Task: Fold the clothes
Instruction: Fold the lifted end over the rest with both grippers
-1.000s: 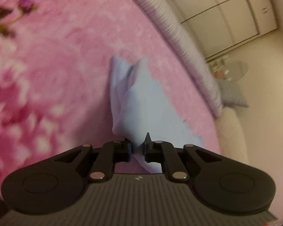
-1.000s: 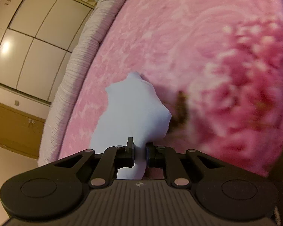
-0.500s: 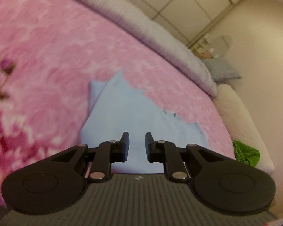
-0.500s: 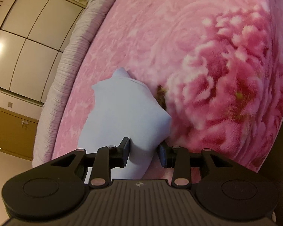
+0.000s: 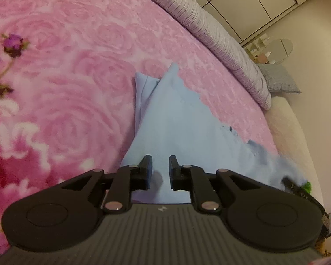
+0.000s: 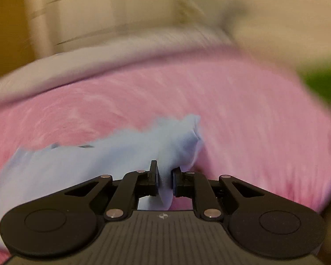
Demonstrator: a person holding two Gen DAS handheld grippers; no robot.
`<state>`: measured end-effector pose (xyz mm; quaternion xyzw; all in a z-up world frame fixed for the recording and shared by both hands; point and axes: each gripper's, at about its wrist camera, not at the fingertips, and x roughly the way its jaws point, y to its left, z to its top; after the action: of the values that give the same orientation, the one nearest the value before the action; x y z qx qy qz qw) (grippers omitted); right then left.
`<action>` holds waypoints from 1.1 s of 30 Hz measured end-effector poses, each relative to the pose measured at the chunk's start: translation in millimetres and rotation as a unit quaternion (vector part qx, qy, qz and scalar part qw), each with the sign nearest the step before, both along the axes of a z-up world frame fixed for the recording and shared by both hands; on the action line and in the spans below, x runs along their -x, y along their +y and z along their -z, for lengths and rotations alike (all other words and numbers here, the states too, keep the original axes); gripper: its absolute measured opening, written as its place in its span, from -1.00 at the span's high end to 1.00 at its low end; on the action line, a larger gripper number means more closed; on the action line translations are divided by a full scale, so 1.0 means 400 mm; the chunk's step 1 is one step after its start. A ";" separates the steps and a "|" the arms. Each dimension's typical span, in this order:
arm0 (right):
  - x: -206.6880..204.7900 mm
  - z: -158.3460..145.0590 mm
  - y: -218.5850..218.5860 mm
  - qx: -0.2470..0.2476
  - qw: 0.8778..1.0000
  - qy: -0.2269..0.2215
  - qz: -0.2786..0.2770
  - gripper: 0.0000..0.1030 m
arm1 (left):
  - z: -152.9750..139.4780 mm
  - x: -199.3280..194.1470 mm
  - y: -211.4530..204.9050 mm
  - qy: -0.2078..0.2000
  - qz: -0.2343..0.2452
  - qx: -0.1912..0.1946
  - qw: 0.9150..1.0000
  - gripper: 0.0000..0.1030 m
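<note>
Spread over a plush pink rose-patterned blanket (image 5: 81, 70), a thin pale-blue cloth garment (image 5: 178, 119), one bunched fold pinched in the closing right gripper (image 6: 165, 177), left gripper (image 5: 160, 170) narrowly parted above it, gripping nothing.

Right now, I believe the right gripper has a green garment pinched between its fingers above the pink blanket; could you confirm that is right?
Not quite: the garment in the right gripper is light blue, not green, as the right wrist view shows. Its jaws are closing on it above the pink blanket.
</note>
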<state>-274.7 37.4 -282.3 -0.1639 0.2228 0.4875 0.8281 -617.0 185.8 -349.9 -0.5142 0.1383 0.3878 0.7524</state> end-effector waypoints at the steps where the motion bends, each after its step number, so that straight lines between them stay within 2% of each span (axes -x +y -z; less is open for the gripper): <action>1: 0.049 -0.006 0.015 0.000 0.999 -0.032 -0.044 0.75 | 0.004 0.003 0.003 -0.007 0.000 0.006 1.000 0.79; 2: 0.097 -0.012 0.030 0.000 0.994 -0.064 -0.087 0.75 | 0.007 0.005 0.006 -0.013 -0.001 0.013 1.000 0.79; 5: 0.215 0.027 0.053 0.022 0.976 -0.107 -0.191 0.75 | 0.011 0.021 0.005 -0.037 -0.007 0.023 0.999 0.79; 7: 0.266 0.068 0.065 0.044 0.964 -0.108 -0.241 0.74 | 0.014 0.030 0.003 -0.053 -0.010 0.030 0.998 0.75; 10: 0.303 0.129 0.091 0.097 0.947 -0.085 -0.293 0.68 | 0.020 0.037 0.001 -0.070 -0.010 0.038 0.997 0.70; 12: 0.315 0.150 0.087 0.115 0.939 -0.075 -0.315 0.34 | 0.024 0.035 0.002 -0.078 -0.011 0.043 0.996 0.69; 13: 0.308 0.140 0.083 0.109 0.939 -0.066 -0.319 0.26 | 0.024 0.034 0.003 -0.084 -0.012 0.046 0.995 0.65; 14: 0.301 0.130 0.081 0.103 0.939 -0.056 -0.323 0.07 | 0.025 0.034 0.003 -0.091 -0.013 0.048 0.995 0.62; 15: 0.283 0.114 0.074 0.094 0.941 -0.032 -0.323 -0.14 | 0.024 0.032 0.004 -0.098 -0.013 0.051 0.994 0.56; 17: 0.238 0.077 0.058 0.070 0.944 0.020 -0.321 -0.29 | 0.023 0.025 0.010 -0.113 -0.011 0.054 0.992 0.50; 20: 0.141 0.020 0.016 0.013 0.954 0.095 -0.284 -0.27 | 0.026 0.001 0.025 -0.143 -0.004 0.061 0.988 0.38; 22: 0.056 0.023 0.012 0.012 0.967 0.156 -0.199 -0.20 | 0.036 -0.020 0.039 -0.164 0.000 0.073 0.984 0.25; 24: -0.045 0.048 0.025 0.031 0.970 0.224 -0.093 0.35 | 0.055 -0.049 0.060 -0.185 0.005 0.090 0.979 0.21; 25: -0.094 0.075 0.030 0.047 0.962 0.265 -0.041 0.45 | 0.065 -0.064 0.070 -0.191 0.007 0.097 0.977 0.19; 27: -0.163 0.134 0.039 0.077 0.939 0.334 0.029 0.54 | 0.082 -0.097 0.090 -0.196 0.011 0.108 0.975 0.18; 28: -0.179 0.155 0.040 0.077 0.931 0.354 0.041 0.54 | 0.090 -0.114 0.098 -0.198 0.013 0.111 0.974 0.18; 33: -0.186 0.187 0.053 0.053 0.918 0.391 0.037 0.54 | 0.112 -0.196 0.150 -0.202 0.033 0.122 0.971 0.17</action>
<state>-200.3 58.4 -357.2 0.0039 0.5601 0.4693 0.6826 -538.8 245.8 -394.6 -0.6646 0.0465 0.2318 0.7088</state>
